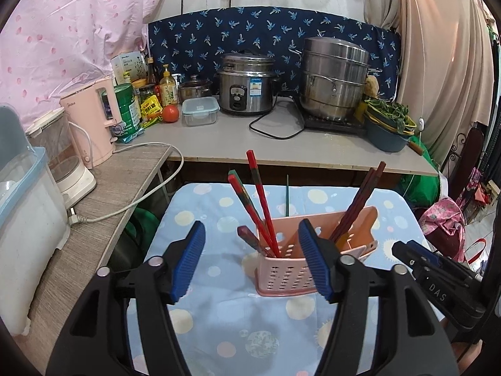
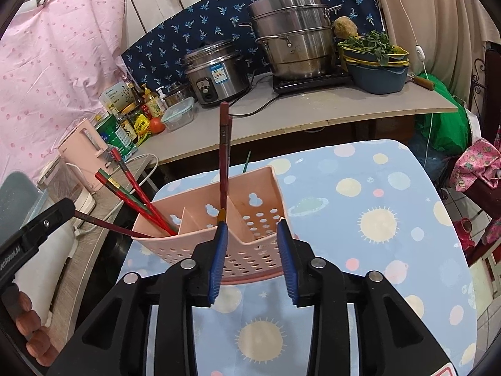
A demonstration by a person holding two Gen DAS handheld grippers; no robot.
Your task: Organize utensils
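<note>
The chopsticks are what matter here: a red pair (image 1: 261,200) leaning left out of the left compartment of the pink perforated utensil holder (image 1: 288,274), and a darker brown pair (image 1: 357,203) slanting right out of the right-hand compartment. They look light, stiff and lacquered, so probably slick under a pad; I would take one by its upper shaft, above the rim, and pinch across the width so it cannot roll. The holder itself seems thin plastic, light enough to tip or slide if a stick is dragged sideways, so a straight lift looks safest. It stands on the tabletop (image 1: 225,329), which wears a blue cloth with suns and planets. The left gripper (image 1: 260,260) hovers in front of the holder with its blue pads wide apart, holding nothing. The right gripper (image 2: 250,260) sits just before the holder's near wall, also spread and empty, the brown chopsticks rising just past its left pad.
</note>
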